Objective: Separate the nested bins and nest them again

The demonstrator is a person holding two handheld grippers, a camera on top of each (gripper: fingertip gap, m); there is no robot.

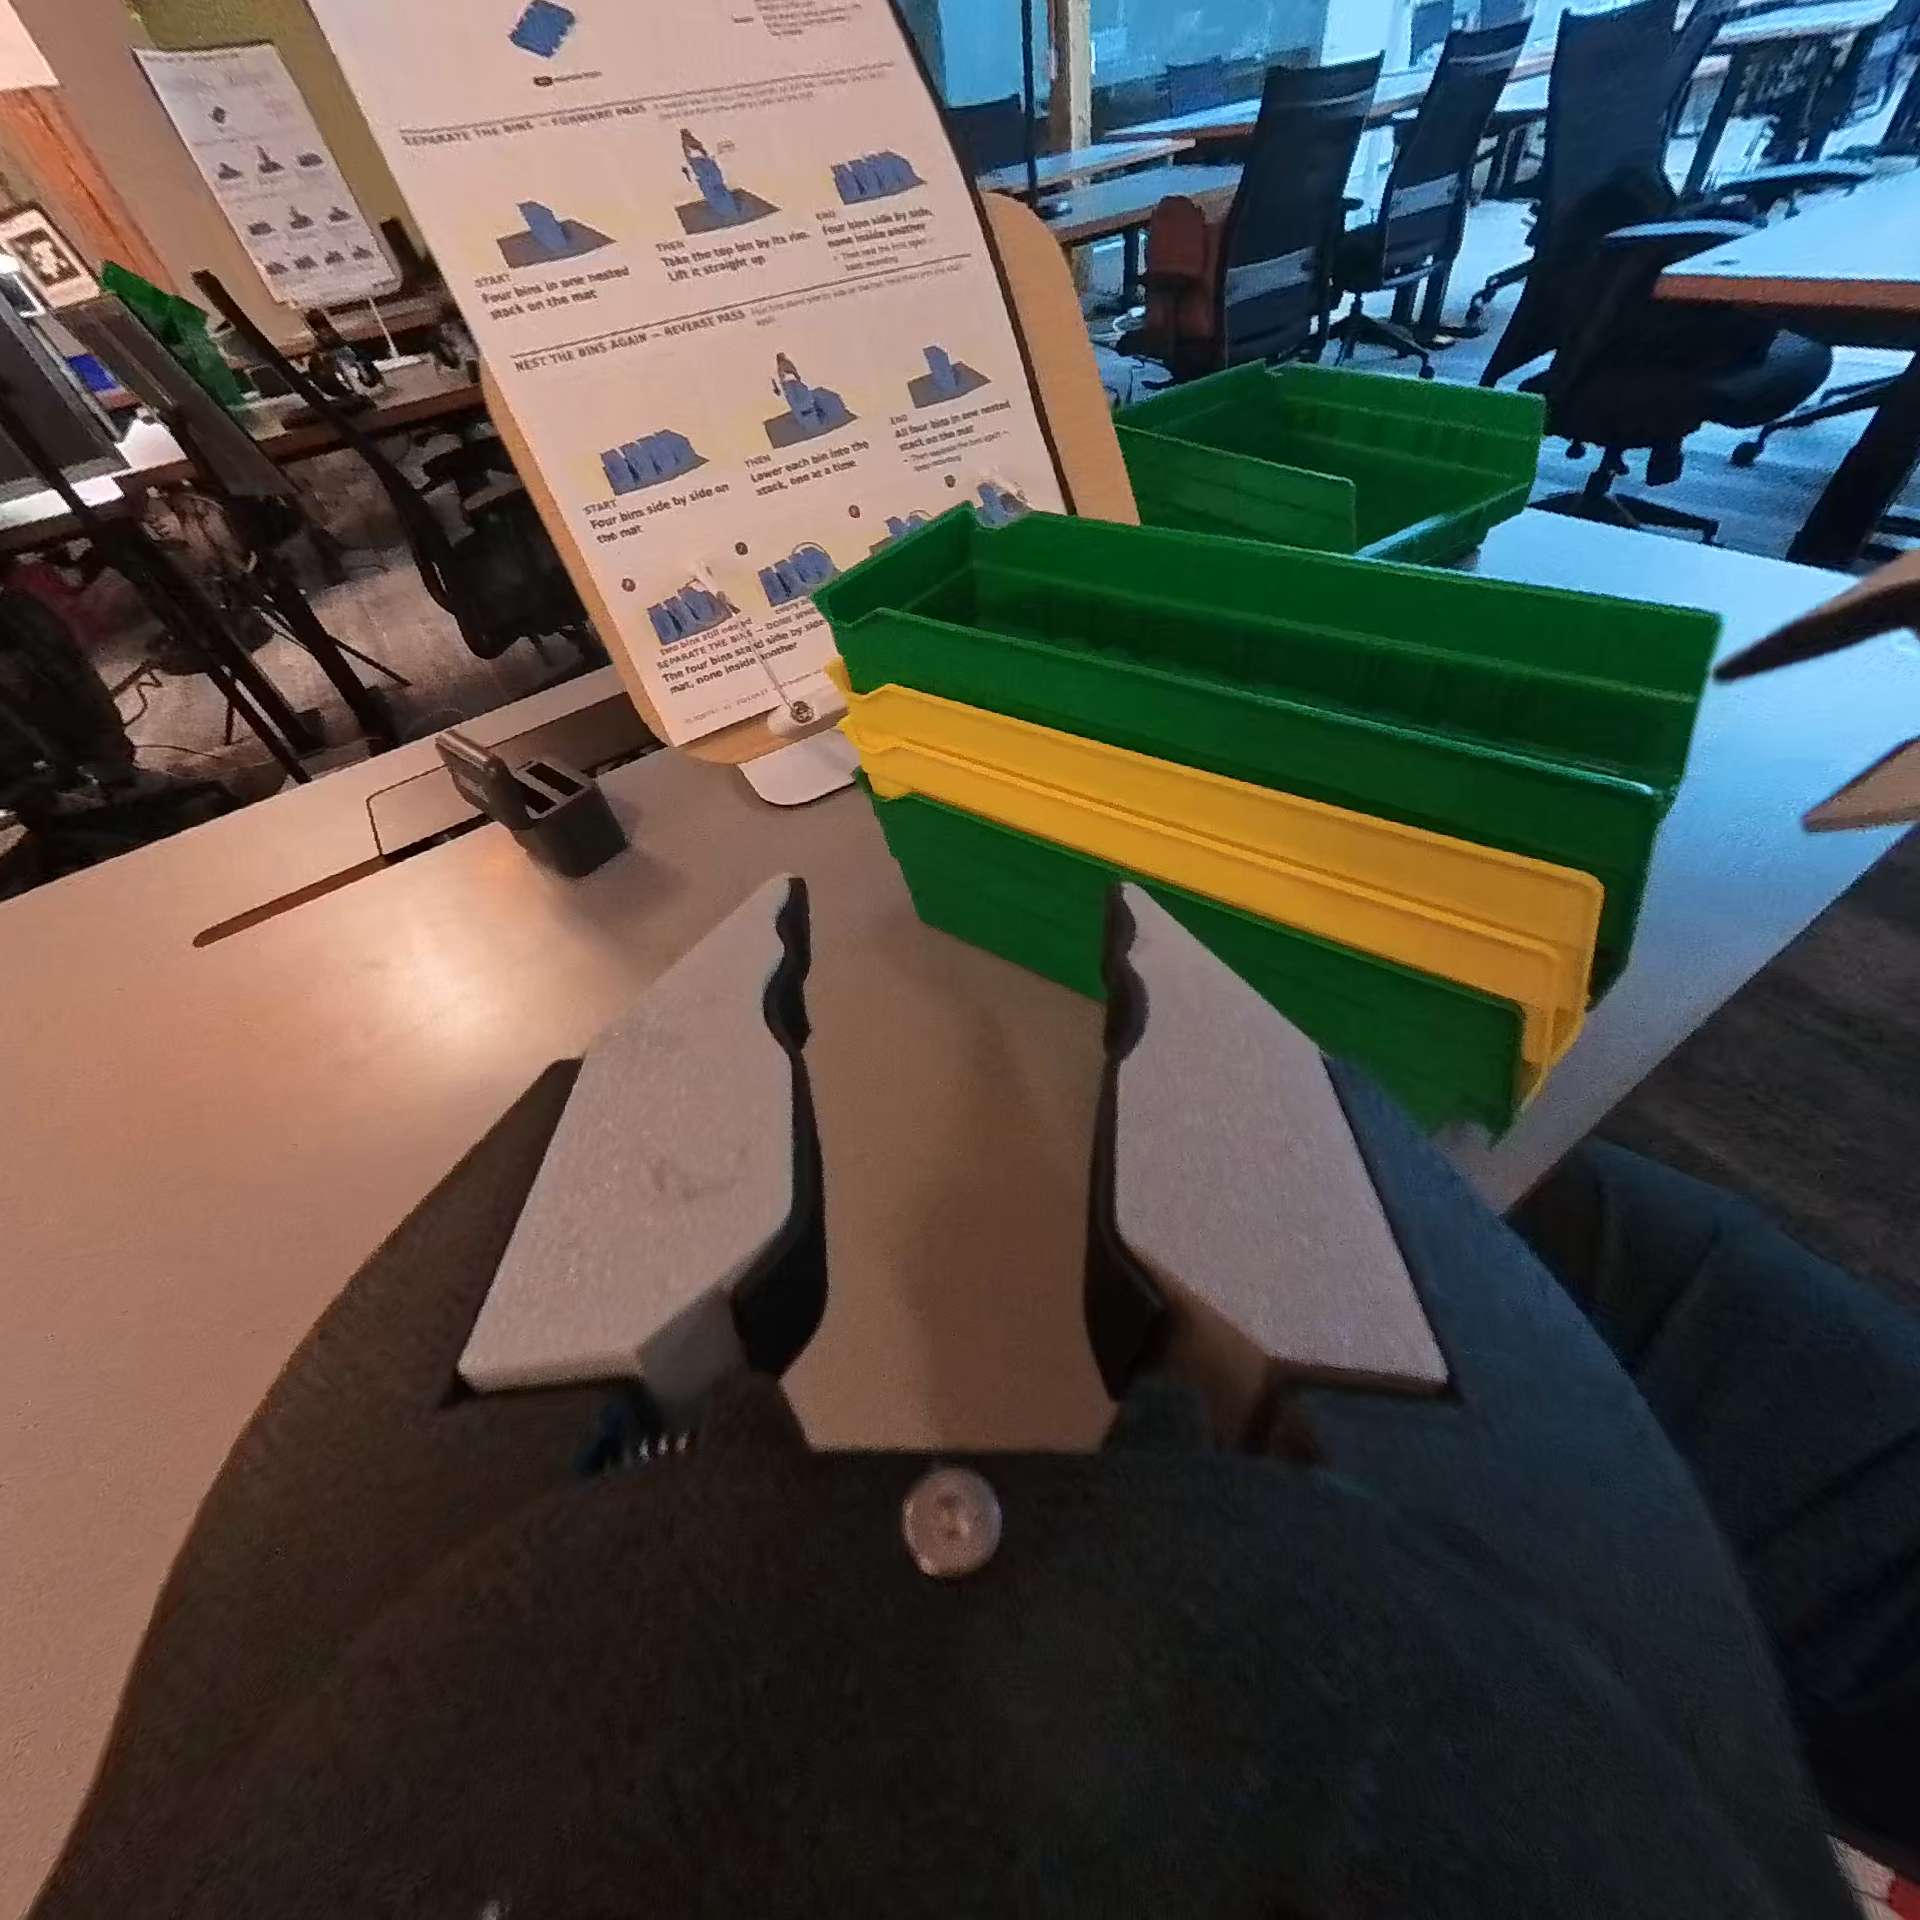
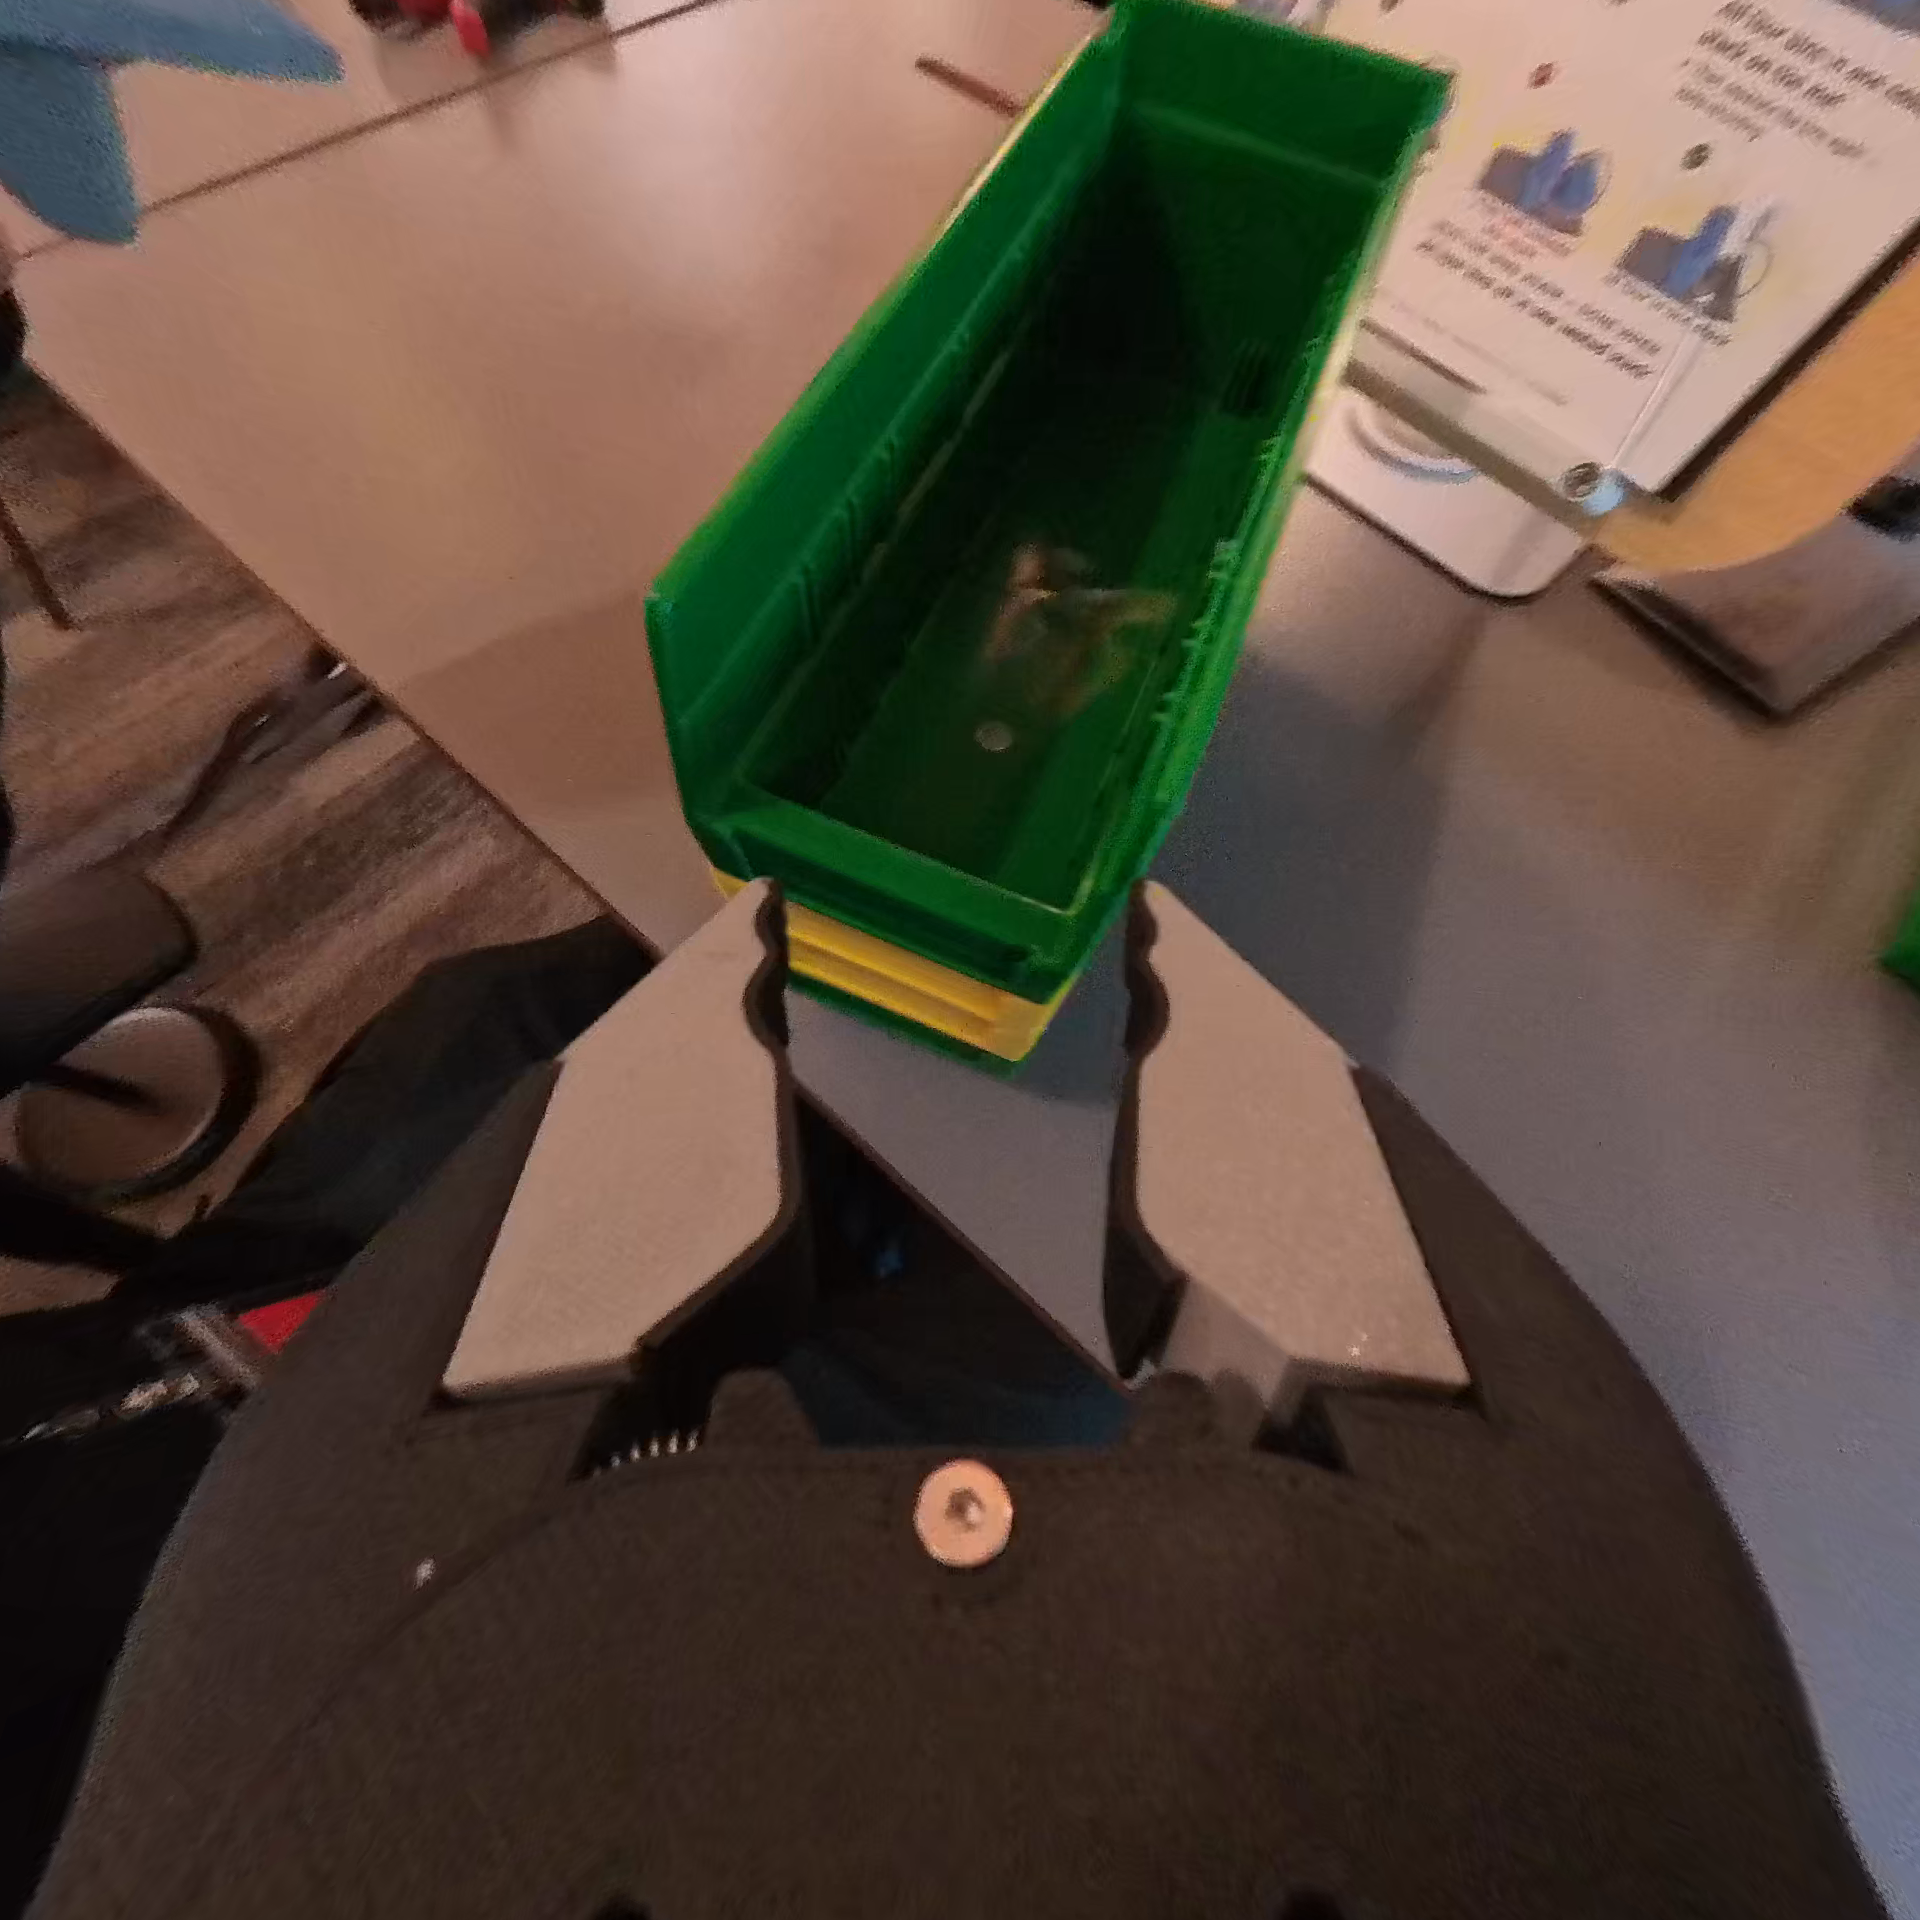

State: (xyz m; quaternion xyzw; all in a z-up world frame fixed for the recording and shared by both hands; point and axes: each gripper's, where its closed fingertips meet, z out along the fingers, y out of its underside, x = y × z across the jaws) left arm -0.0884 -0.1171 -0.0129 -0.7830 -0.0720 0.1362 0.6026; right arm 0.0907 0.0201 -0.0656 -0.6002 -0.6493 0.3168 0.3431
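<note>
Nested stack (image 1: 1247,790) on table (image 1: 312,1039), near edge: green top bin (image 2: 997,499), two yellow, green base. Separation not begun (apparently). Left gripper (image 1: 956,935) and right gripper (image 2: 951,935) both spread, empty. Next: pinch top rim, lift straight.

A white instruction sheet (image 1: 717,343) clipped to a rounded wooden board (image 1: 1081,343) behind the bins carries printed headings, captions and small blue drawings; the right wrist view shows its lower corner (image 2: 1621,208). A second, similar poster (image 1: 265,166) hangs farther back, beside a black-and-white square marker (image 1: 36,255).
</note>
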